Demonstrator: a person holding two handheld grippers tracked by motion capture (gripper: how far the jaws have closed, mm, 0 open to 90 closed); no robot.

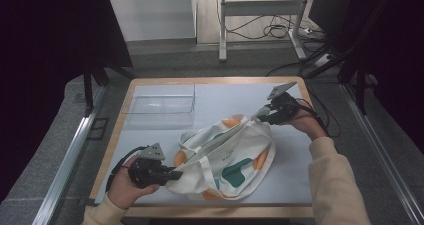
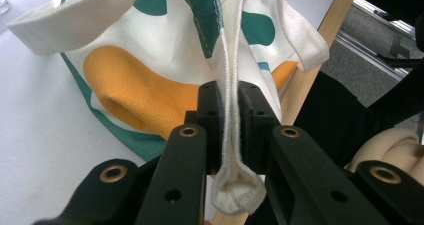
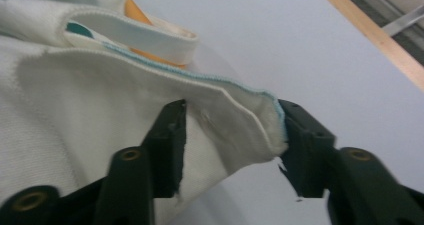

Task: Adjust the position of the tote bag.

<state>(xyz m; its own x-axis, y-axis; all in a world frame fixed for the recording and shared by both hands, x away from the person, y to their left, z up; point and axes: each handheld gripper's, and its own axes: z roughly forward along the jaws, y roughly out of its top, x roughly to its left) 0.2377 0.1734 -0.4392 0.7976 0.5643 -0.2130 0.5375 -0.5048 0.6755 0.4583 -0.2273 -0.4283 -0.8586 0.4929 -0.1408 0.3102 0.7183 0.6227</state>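
Tote bag (image 2: 150,92) hem pinched, left hand-held gripper (image 2: 227,115).

Clear box (image 1: 161,105) blocks far left; table (image 1: 230,97) beside it open.

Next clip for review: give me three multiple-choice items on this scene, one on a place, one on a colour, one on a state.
1. Where does the clear plastic box stand?
A. far left of the table
B. near right corner
C. on the bag

2. Which colours pattern the cream tote bag?
A. red and blue
B. orange and green
C. black and pink

3. What is the left gripper doing?
A. hanging open above the table
B. clamped shut on the bag's edge
C. holding the box

A: the box sits beyond the bag at the left.
B: orange and green blotches show.
B: the fabric is pinched between its pads.
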